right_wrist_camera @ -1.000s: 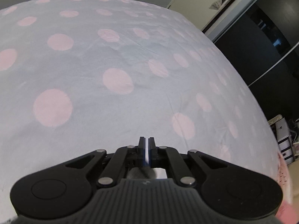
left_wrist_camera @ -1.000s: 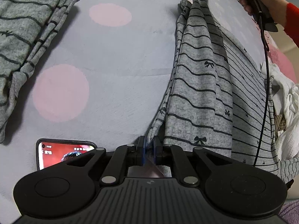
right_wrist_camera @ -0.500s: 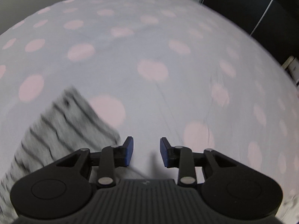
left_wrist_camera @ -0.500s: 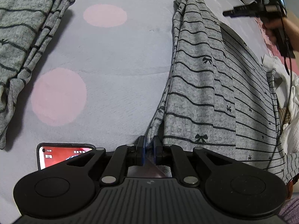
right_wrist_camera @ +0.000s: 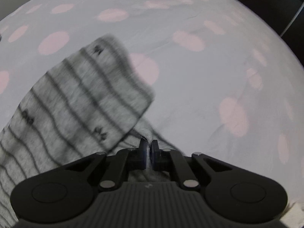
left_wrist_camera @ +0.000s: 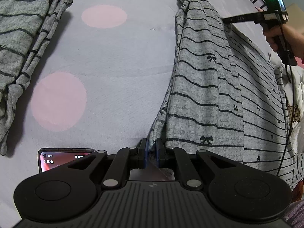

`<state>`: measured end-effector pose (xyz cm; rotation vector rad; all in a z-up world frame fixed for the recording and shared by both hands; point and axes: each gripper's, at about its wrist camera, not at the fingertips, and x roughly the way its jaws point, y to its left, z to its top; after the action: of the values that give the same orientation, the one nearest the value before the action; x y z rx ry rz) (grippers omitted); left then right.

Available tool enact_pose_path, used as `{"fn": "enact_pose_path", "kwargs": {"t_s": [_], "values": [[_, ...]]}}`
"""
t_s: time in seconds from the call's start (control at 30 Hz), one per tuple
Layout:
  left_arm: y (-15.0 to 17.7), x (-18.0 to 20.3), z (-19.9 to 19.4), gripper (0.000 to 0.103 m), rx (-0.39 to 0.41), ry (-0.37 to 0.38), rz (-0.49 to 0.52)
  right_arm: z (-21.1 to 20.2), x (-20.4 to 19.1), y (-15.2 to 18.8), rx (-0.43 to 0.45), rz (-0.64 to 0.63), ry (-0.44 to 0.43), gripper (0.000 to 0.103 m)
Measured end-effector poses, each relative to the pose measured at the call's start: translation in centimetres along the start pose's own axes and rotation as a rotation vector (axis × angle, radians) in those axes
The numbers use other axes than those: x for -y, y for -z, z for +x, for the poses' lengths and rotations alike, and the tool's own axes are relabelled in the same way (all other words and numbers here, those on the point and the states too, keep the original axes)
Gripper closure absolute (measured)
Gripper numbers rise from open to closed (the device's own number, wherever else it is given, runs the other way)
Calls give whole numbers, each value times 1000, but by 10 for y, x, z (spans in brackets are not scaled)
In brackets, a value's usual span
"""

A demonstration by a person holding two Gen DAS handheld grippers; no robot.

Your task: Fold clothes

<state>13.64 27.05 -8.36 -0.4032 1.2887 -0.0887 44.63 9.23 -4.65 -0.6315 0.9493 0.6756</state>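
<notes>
Left tool [left_wrist_camera: 151,148] is clamped on the near edge of the striped gray top [left_wrist_camera: 205,87], which lies stretched out along the right side of the bed [left_wrist_camera: 117,60]. Right tool [right_wrist_camera: 149,148] is pinched shut on the far end of it, w/ a flap of cloth folded over just left. Bed sheet is pale w/ pink dots. Another striped gray garment [left_wrist_camera: 20,34] sits far left, phone [left_wrist_camera: 57,158] w/ lit screen by the left tool. Dark doorway [right_wrist_camera: 266,3] behind the bed.
</notes>
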Motion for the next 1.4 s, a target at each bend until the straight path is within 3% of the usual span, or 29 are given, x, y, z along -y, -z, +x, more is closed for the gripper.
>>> {"fn": "enact_pose_path", "kwargs": {"t_s": [0.17,0.27,0.3,0.33,0.37,0.5,0.67,0.93,1.0,1.07,1.13,1.27,1.4], "values": [[1,0,-1,97,0,0,-1,4,7,-6,9,54,172,93],[0,0,0,97,-2,1,1,-10,10,-12,74,132,55,90],[0,0,0,97,-3,1,2,-17,7,-16,104,131,1,84],[0,0,0,97,-4,1,3,-23,4,-20,128,124,-29,63],[0,0,0,97,-5,0,5,-29,1,-23,151,115,-58,51],[1,0,-2,97,-2,3,13,-40,-28,-48,210,51,-119,52],[2,0,-4,97,-1,8,24,-35,-57,-76,196,50,-206,55],[1,0,-1,97,-9,11,37,17,-109,-103,-95,63,-93,52],[1,2,0,97,-10,10,40,26,-118,-104,-112,39,-39,58],[1,2,0,97,-8,11,43,29,-120,-107,-118,46,5,87],[2,2,-1,97,-6,9,48,26,-115,-112,-115,76,32,92],[2,3,-2,97,-4,3,54,-7,-86,-104,7,222,24,93],[2,2,-4,97,-10,-1,49,-21,-72,-99,108,351,-48,93]]}}
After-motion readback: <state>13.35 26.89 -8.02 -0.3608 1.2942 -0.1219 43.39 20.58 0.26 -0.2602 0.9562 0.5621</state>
